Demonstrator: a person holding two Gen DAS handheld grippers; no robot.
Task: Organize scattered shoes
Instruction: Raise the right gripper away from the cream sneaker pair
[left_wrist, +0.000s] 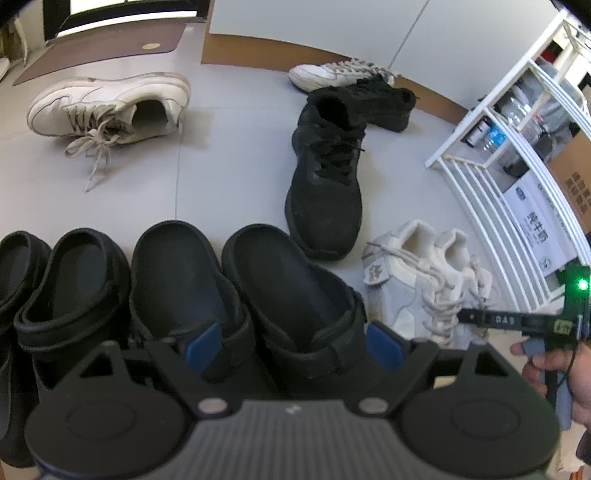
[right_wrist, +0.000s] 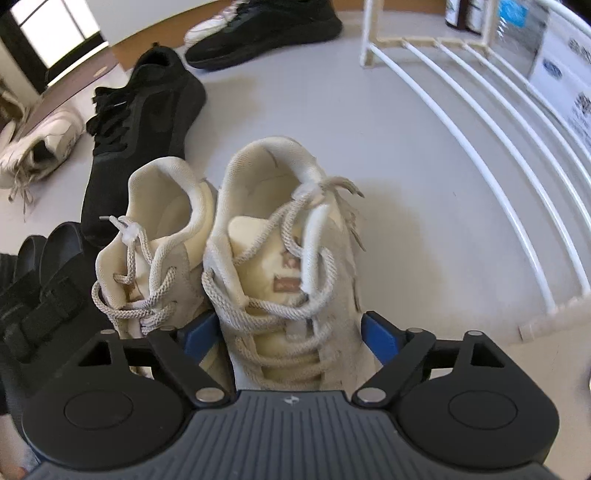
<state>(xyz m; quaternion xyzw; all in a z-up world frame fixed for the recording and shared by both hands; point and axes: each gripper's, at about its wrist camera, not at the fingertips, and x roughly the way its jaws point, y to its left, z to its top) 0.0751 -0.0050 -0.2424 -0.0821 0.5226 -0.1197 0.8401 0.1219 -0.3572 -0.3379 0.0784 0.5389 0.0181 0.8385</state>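
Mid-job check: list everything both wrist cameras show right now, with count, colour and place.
black clogs: four, black, lined up side by side nearest the left camera
beige sneakers: two, cream, paired side by side beside the rack
black sneakers: two, black, mid-floor, one behind the other at an angle
white sneakers: two, white, apart; one on its side far left, one by the wall
shoe rack: one, white, right side
doormat: one, brown, far left
left gripper: open, fingers either side of a clog's toe end
right gripper: open, fingers either side of one beige sneaker
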